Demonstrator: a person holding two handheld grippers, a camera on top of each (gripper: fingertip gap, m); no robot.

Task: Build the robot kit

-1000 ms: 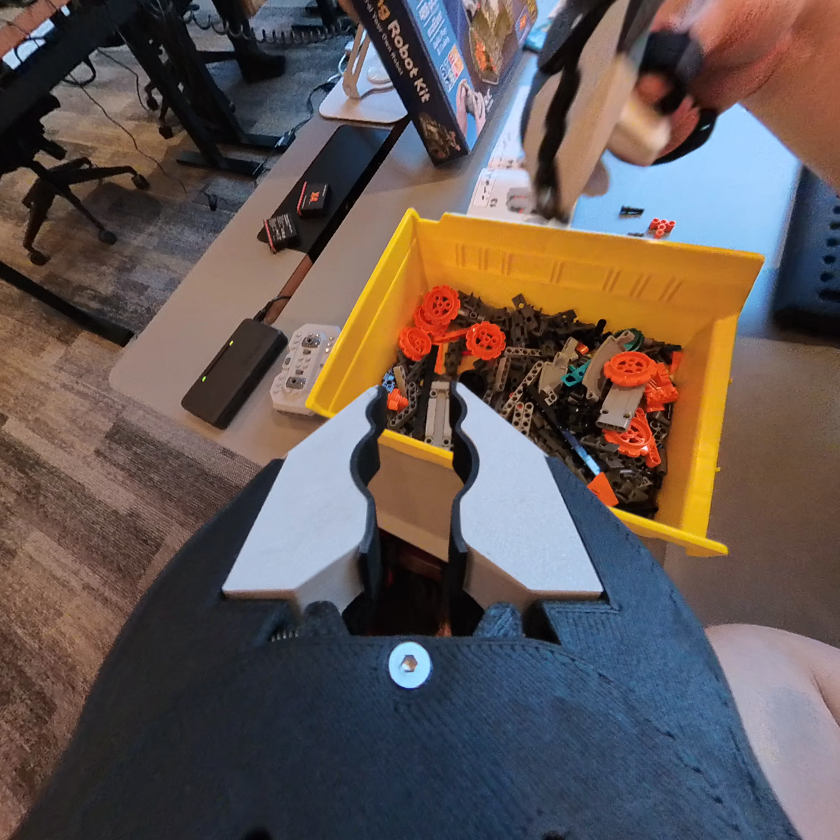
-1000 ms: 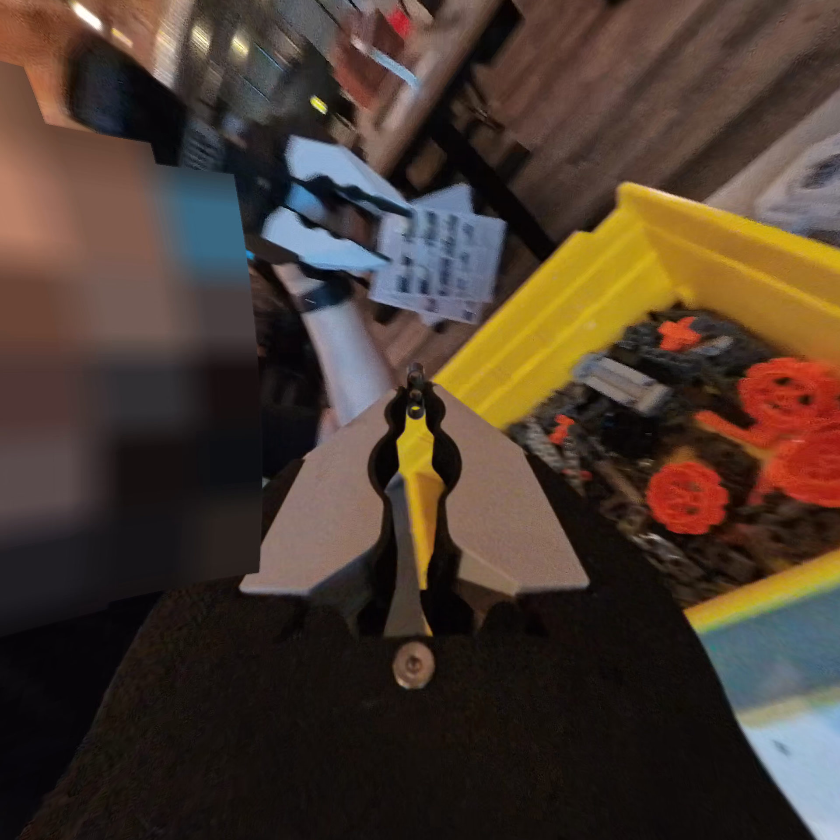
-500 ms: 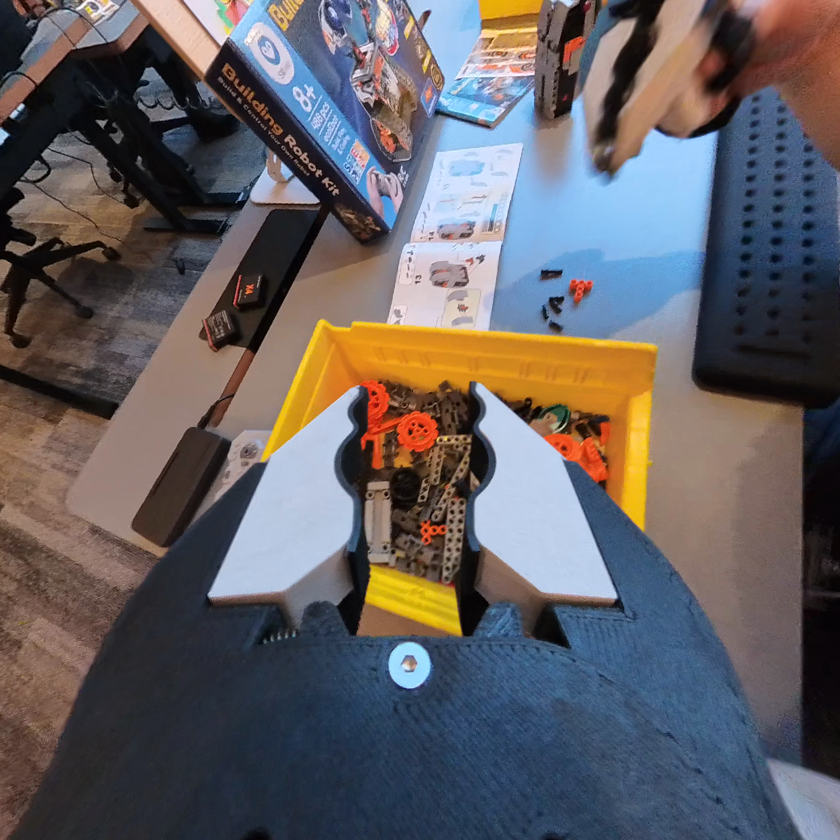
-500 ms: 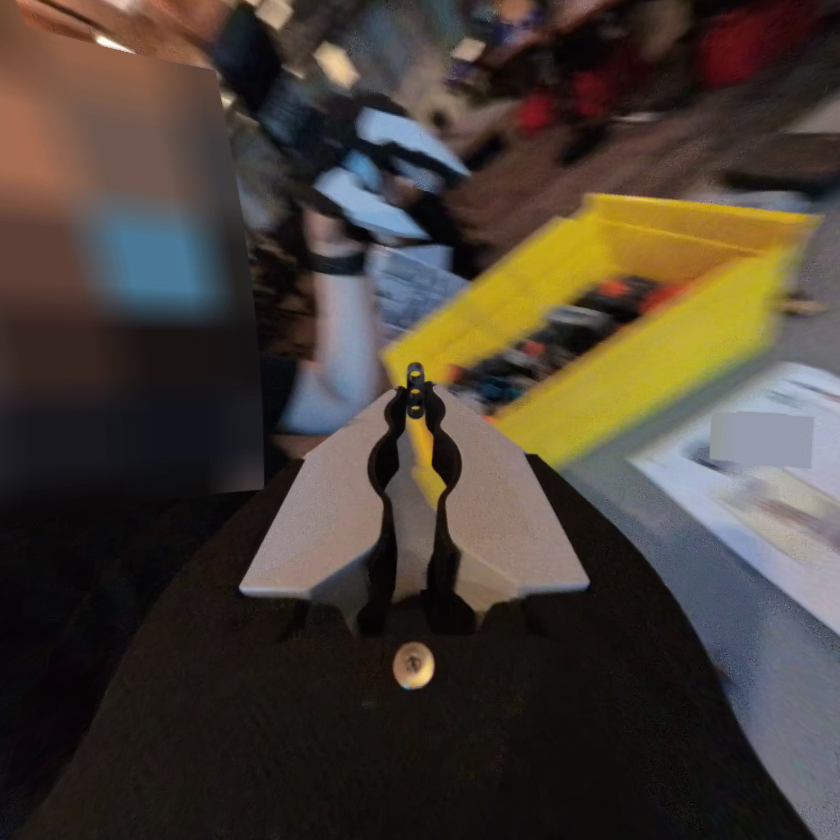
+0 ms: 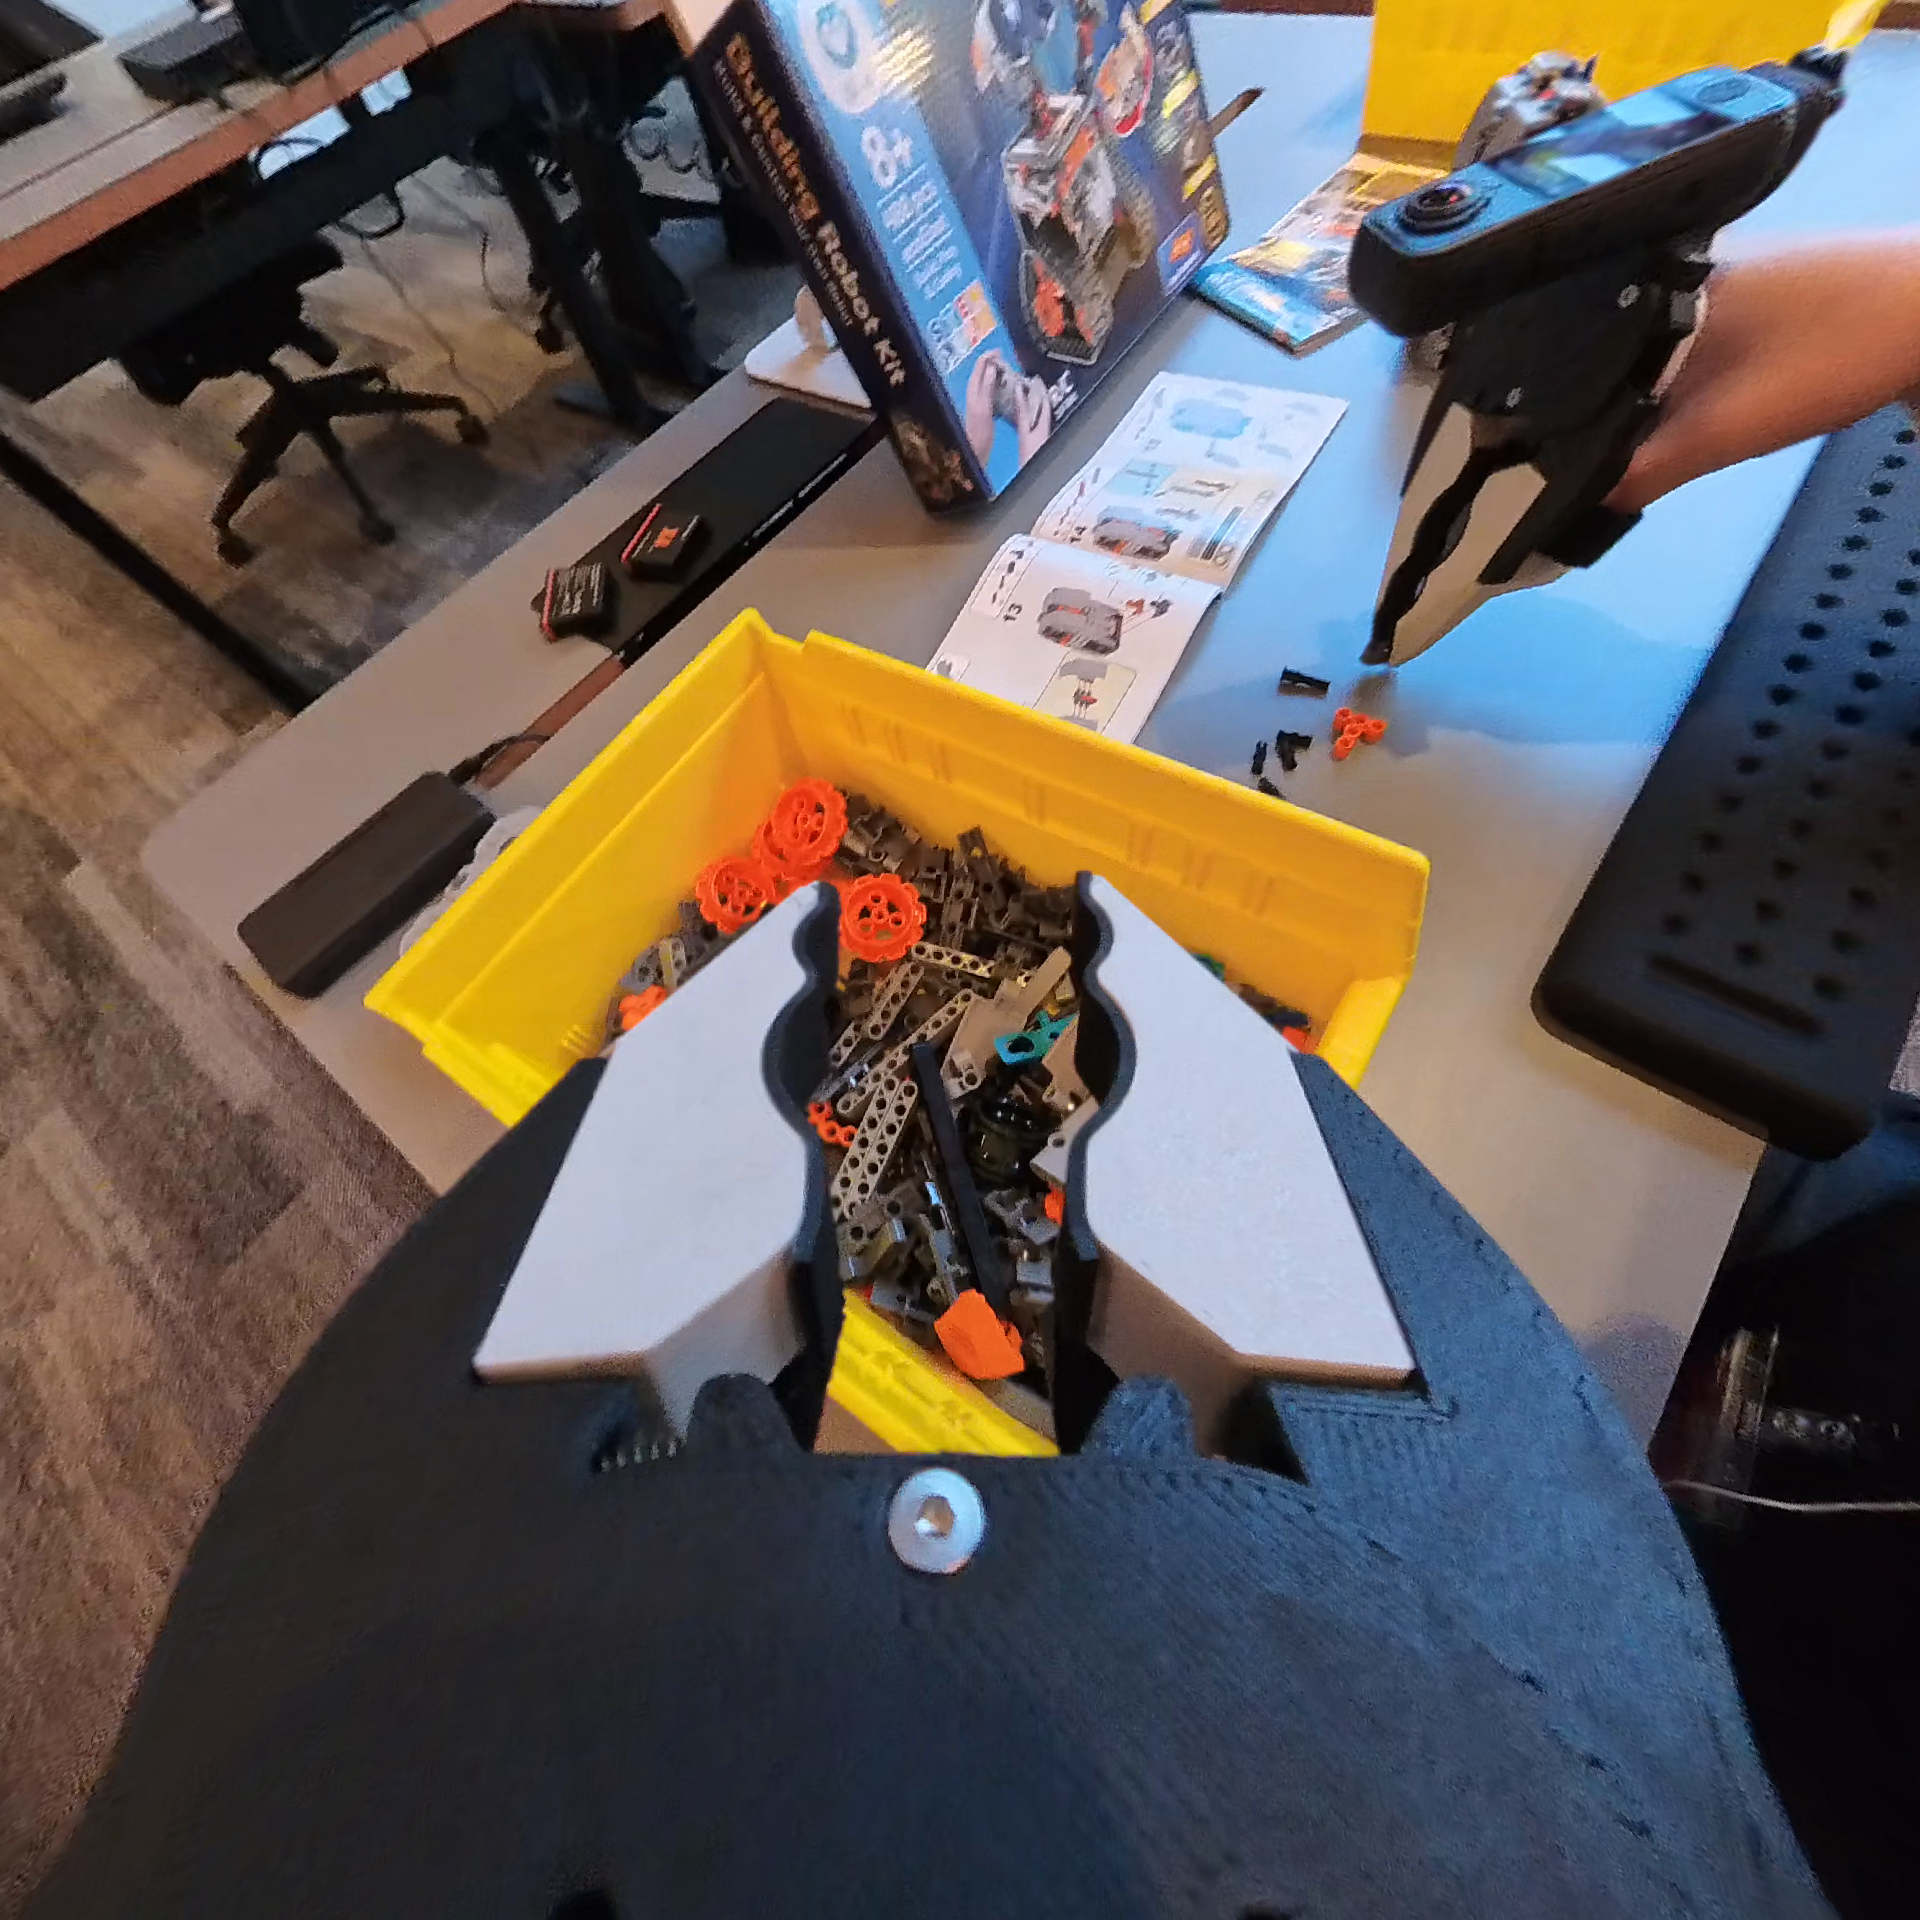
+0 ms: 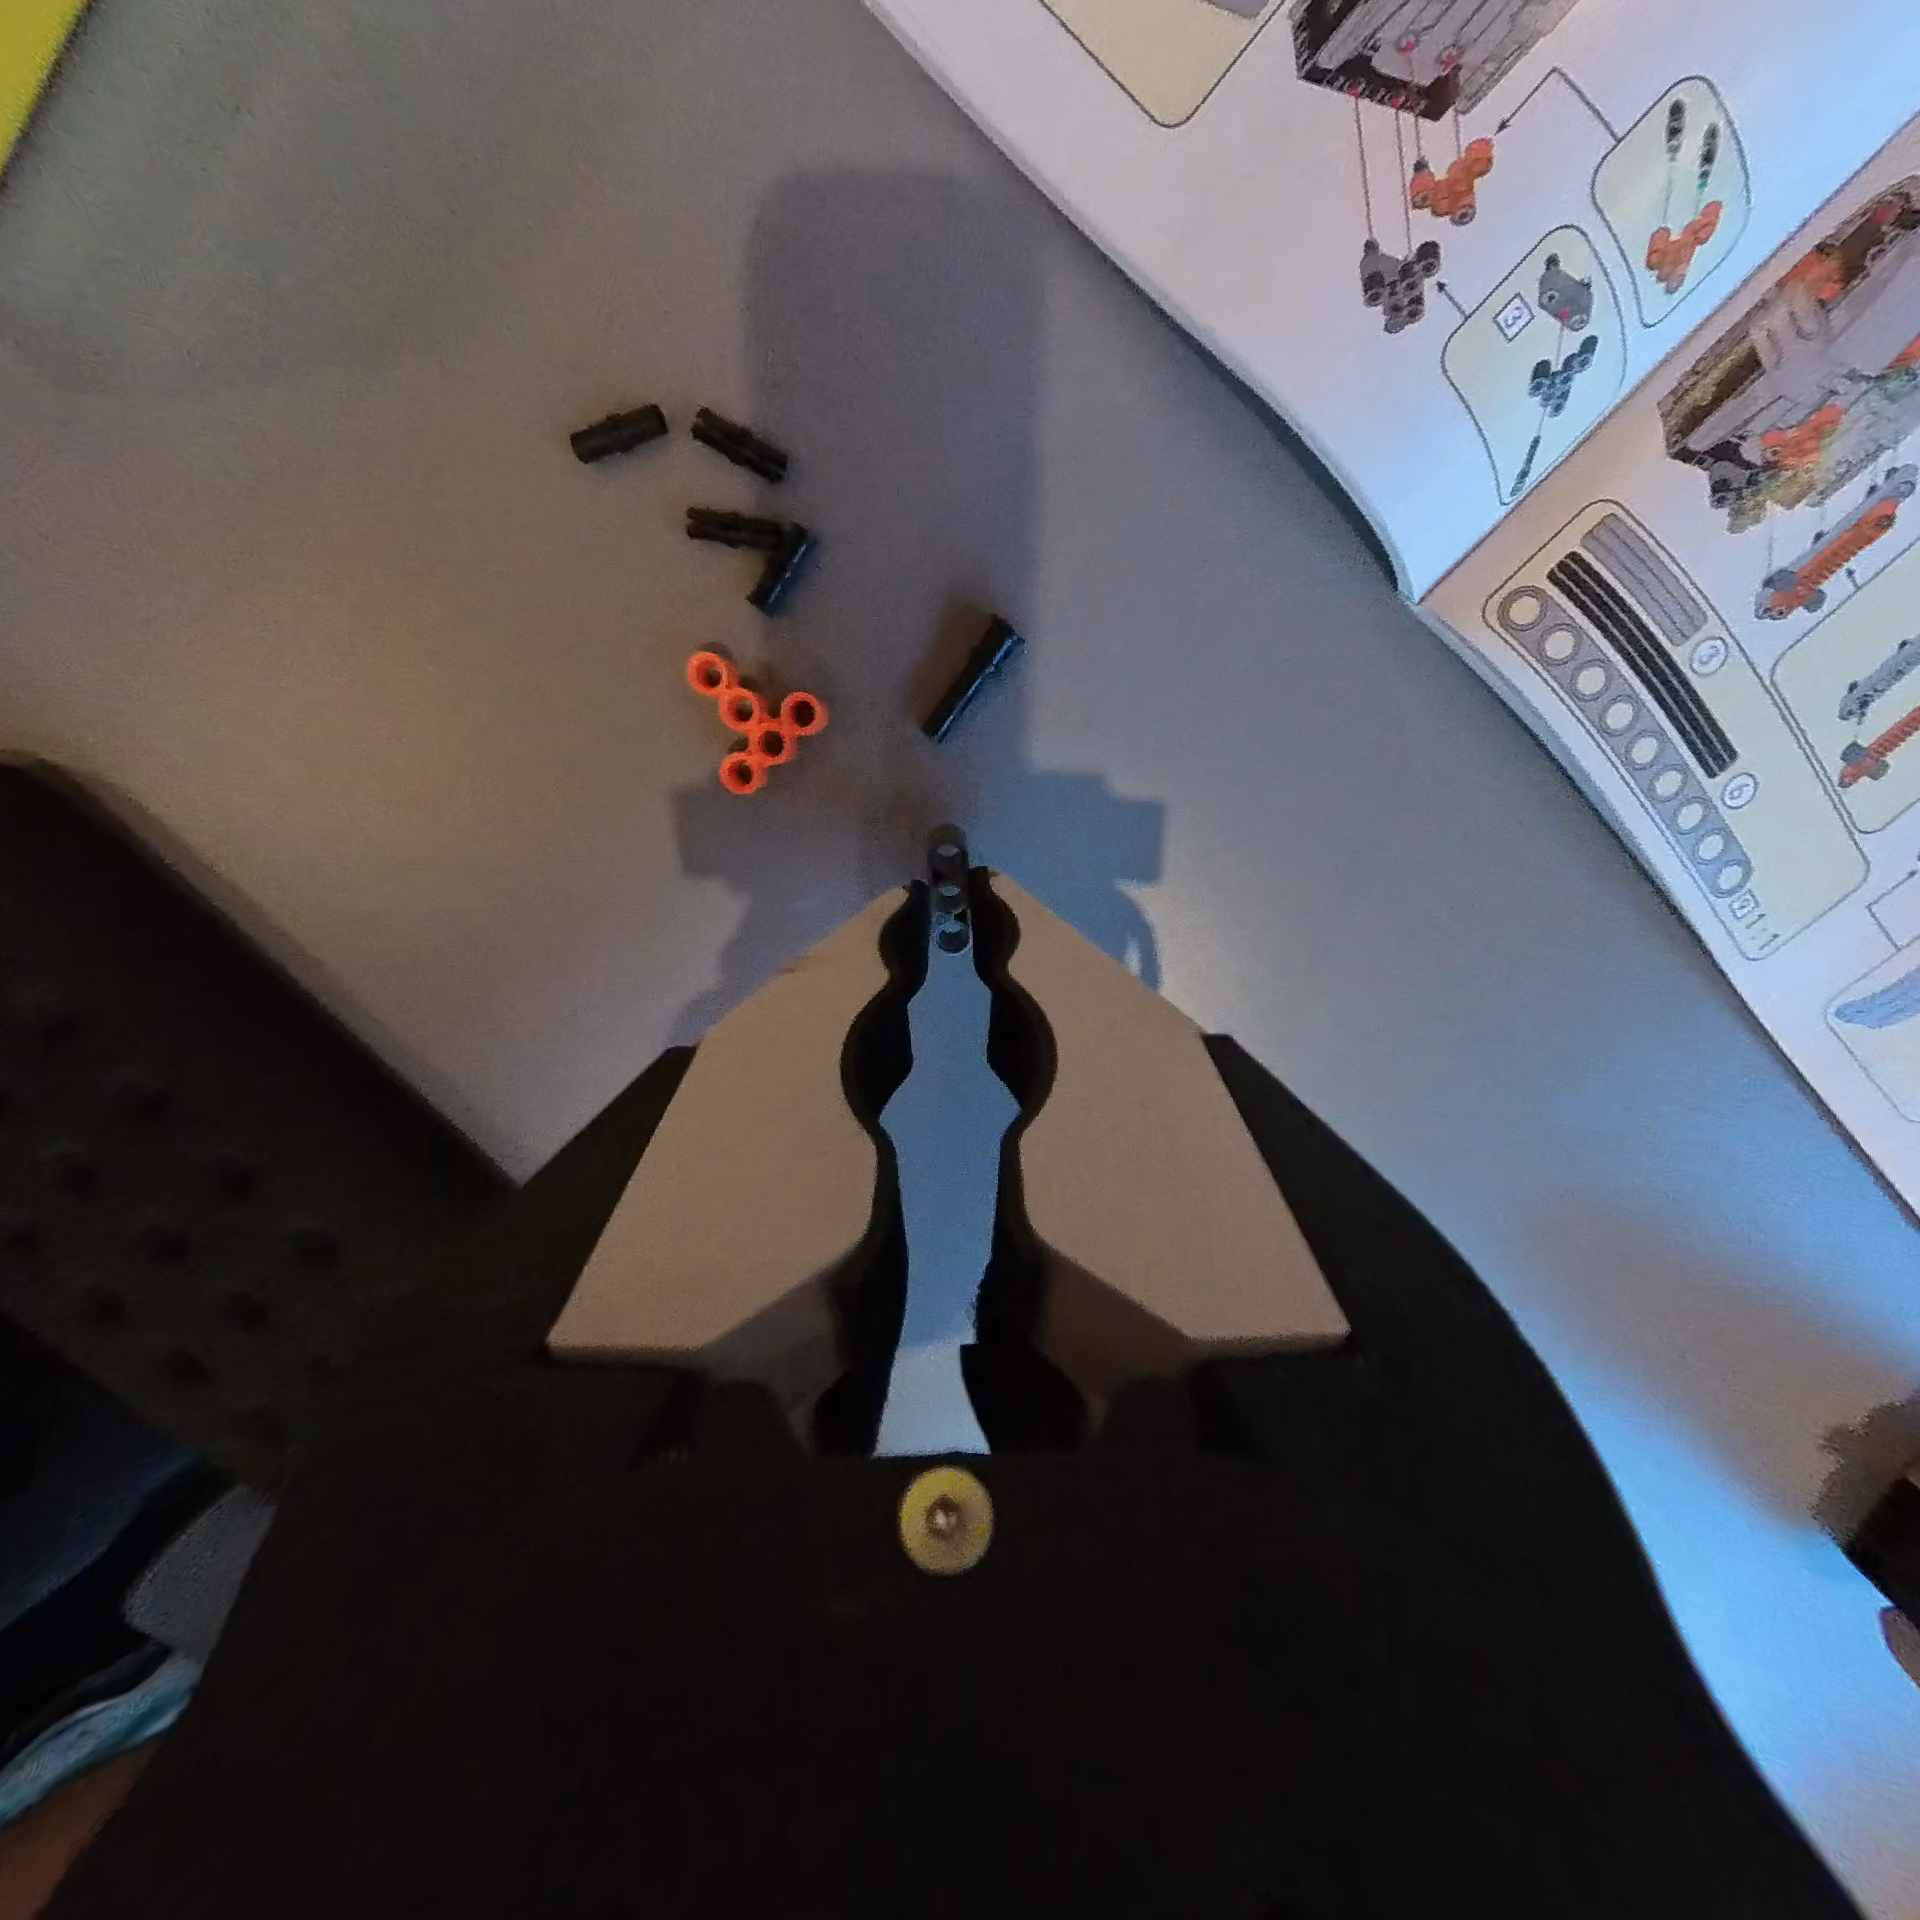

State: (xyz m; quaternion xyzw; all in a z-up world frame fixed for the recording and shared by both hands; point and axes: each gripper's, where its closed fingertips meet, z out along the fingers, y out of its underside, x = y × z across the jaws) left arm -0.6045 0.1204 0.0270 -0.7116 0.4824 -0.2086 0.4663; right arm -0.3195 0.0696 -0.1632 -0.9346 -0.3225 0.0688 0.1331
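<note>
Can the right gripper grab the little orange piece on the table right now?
Probably not yet. The right gripper is already shut on a small grey holed piece, so its jaws are full. Otherwise the way looks free: the orange piece lies close by on bare table, uncovered.

This looks like an office doubling as a hobby-robotics workspace. There's grey carpet underfoot, a swivel chair on castors, and dark desks with cables trailing beneath. On the grey table sit a yellow bin of building-kit parts, a kit box, an open instruction booklet, and possibly a power brick.
</note>
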